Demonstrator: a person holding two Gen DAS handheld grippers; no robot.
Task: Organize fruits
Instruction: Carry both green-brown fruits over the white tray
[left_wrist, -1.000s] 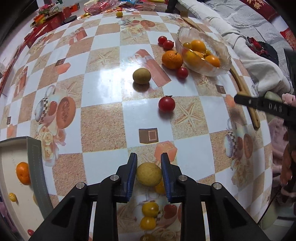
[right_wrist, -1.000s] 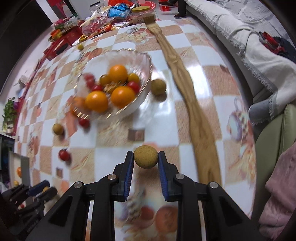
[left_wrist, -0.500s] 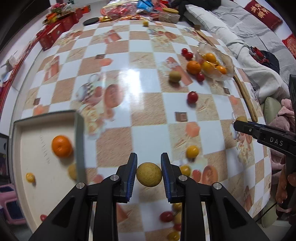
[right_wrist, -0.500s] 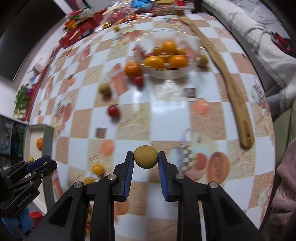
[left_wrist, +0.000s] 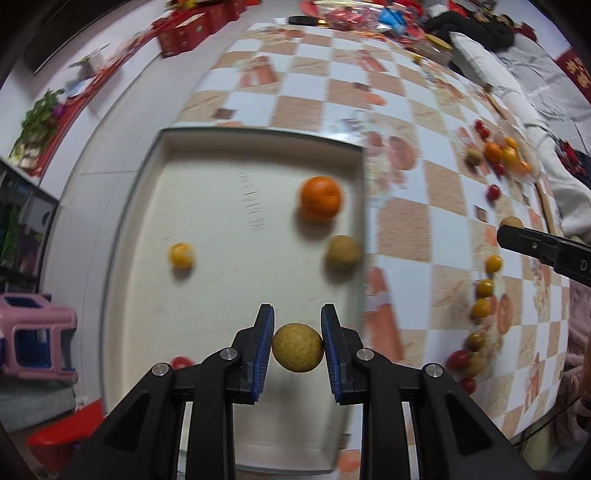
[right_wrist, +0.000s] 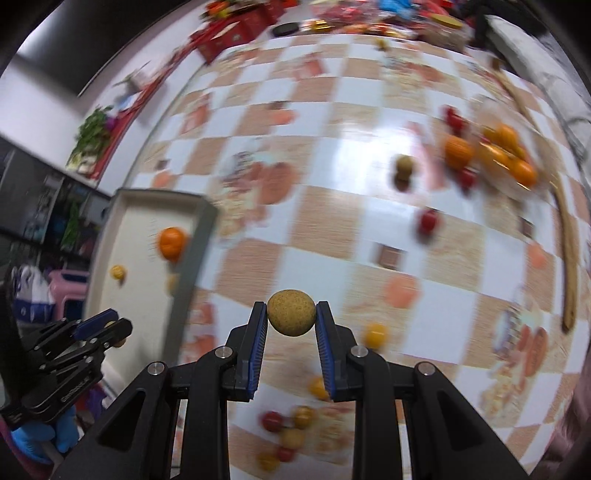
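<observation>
My left gripper (left_wrist: 297, 325) is shut on a round tan-brown fruit (left_wrist: 297, 347) and holds it above the near part of a white tray (left_wrist: 221, 177). The tray holds an orange (left_wrist: 320, 197), a brown fruit (left_wrist: 342, 252), a small yellow fruit (left_wrist: 181, 254) and a red one (left_wrist: 181, 362). My right gripper (right_wrist: 291, 314) is shut on another tan-brown fruit (right_wrist: 291, 312) above the checkered table (right_wrist: 332, 229). The tray (right_wrist: 122, 236) lies to its left, with the left gripper (right_wrist: 99, 328) beside it. A glass bowl of oranges (right_wrist: 506, 158) stands far right.
Loose fruits lie on the table: a brown one (right_wrist: 404, 166), a red one (right_wrist: 428, 221), an orange (right_wrist: 458, 151), and a cluster of small yellow and red ones (right_wrist: 291, 432). A long wooden stick (right_wrist: 569, 251) lies at the right edge. A pink stool (left_wrist: 33, 336) stands off the table.
My left gripper has swung left with its fruit, from over the table to over the tray. My right gripper has moved left too, away from the bowl, still holding its fruit.
</observation>
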